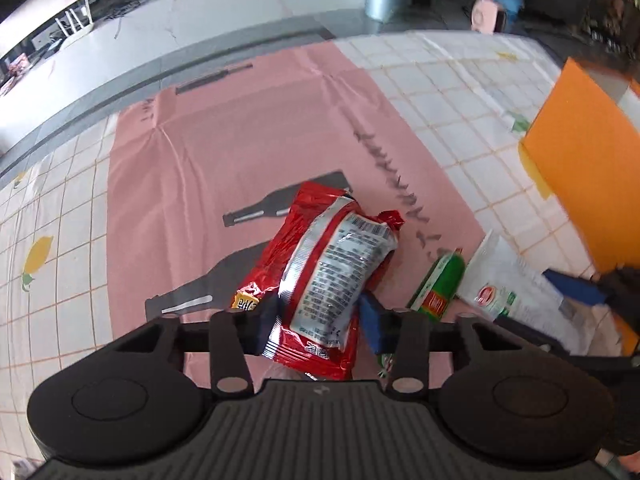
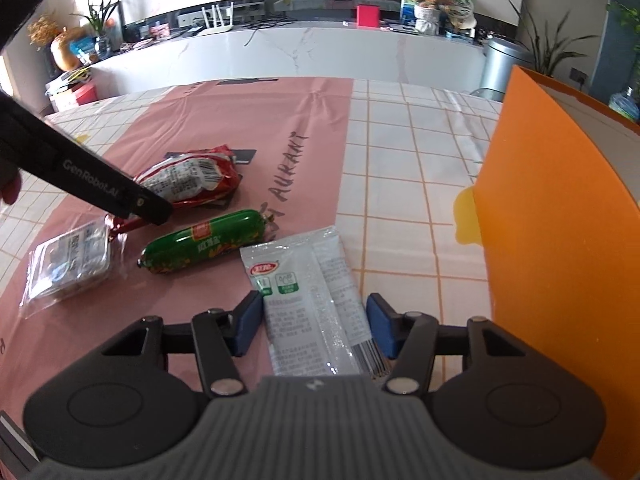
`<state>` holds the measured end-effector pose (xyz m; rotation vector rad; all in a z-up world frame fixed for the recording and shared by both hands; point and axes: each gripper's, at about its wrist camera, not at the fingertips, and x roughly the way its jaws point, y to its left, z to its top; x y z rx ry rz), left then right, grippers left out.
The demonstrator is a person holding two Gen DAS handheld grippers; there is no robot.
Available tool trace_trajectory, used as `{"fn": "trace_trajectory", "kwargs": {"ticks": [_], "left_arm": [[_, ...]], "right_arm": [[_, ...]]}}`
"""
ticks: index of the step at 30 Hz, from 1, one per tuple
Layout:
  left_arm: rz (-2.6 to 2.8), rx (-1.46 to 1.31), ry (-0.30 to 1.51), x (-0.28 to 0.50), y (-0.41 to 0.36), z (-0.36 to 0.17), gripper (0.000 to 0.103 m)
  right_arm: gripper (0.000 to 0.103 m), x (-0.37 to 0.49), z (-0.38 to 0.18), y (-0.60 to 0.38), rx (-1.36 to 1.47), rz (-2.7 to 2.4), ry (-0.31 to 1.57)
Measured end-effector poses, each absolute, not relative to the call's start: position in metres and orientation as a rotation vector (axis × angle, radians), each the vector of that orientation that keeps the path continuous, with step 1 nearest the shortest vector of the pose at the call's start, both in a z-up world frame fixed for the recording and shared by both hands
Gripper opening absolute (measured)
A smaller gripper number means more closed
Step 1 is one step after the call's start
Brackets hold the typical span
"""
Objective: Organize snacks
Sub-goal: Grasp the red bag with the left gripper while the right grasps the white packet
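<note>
pale checked cloth covers the desk, with a pink printed sheet spread over its middle and a white counter curving along the room behind. between the jaws of the left gripper sits the near end of a red snack bag, back label facing up; both blue pads press its sides, so the jaws grip it, and the rest of the bag stretches away ahead of them over the pink sheet. just off the right jaw of that gripper lies a green sausage, and beyond it a white sachet.

the right gripper has its jaws spread, one on each side of the white sachet's near half; the sachet lies flat between them, and whether the pads touch its edges cannot be told. ahead and left of these jaws the green sausage rests on the sheet, with a clear wrapped pack further left. an orange box stands upright close to the right jaw.
</note>
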<state>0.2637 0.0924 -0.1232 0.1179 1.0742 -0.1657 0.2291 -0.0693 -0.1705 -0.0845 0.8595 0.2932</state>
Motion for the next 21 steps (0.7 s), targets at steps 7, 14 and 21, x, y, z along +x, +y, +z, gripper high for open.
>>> {"fn": "trace_trajectory", "kwargs": {"ticks": [7, 14, 21], "left_arm": [[-0.136, 0.049, 1.029, 0.242, 0.090, -0.096, 0.021], [-0.173, 0.038, 1.018, 0.203, 0.075, -0.078, 0.019], [-0.238, 0.030, 1.046, 0.158, 0.056, -0.078, 0.019]], "right_arm": [[0.052, 0.231, -0.168, -0.079, -0.020, 0.291, 0.881], [0.052, 0.223, -0.166, -0.081, -0.013, 0.299, 0.896], [0.052, 0.208, -0.164, -0.087, -0.007, 0.315, 0.923]]}}
